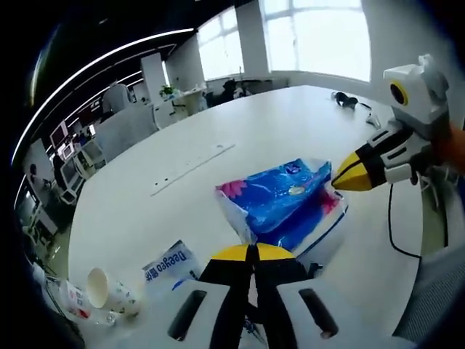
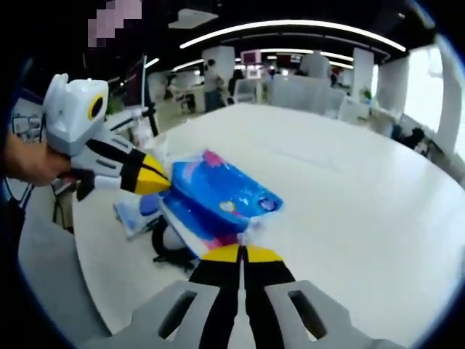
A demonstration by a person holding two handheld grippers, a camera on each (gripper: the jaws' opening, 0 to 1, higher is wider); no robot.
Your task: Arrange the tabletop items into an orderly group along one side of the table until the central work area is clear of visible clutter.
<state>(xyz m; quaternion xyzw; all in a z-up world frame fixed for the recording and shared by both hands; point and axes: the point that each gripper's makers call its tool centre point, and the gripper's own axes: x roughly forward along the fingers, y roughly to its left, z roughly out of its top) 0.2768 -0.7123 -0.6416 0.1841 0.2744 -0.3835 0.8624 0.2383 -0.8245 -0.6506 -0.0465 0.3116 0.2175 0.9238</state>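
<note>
Open-plan office, big white oval table (image 1: 290,123). Blue plastic tissue pack (image 1: 287,203) lies near the table edge, held off both ends: left gripper (image 1: 252,252) pinched closed on one end seam, right gripper (image 2: 240,253) closed on the opposite seam. Long axis runs gripper to gripper. White paper cup (image 1: 102,289) tipped over beside the left gripper.

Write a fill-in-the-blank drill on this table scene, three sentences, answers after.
1. Both grippers pinch opposite ends of the blue tissue pack, which is wrapped in ____.
2. Each of the left gripper and the right gripper has jaw tips coloured ____.
3. The paper cup near the table's edge lies on its ____.

Answers: plastic; yellow; side
</note>
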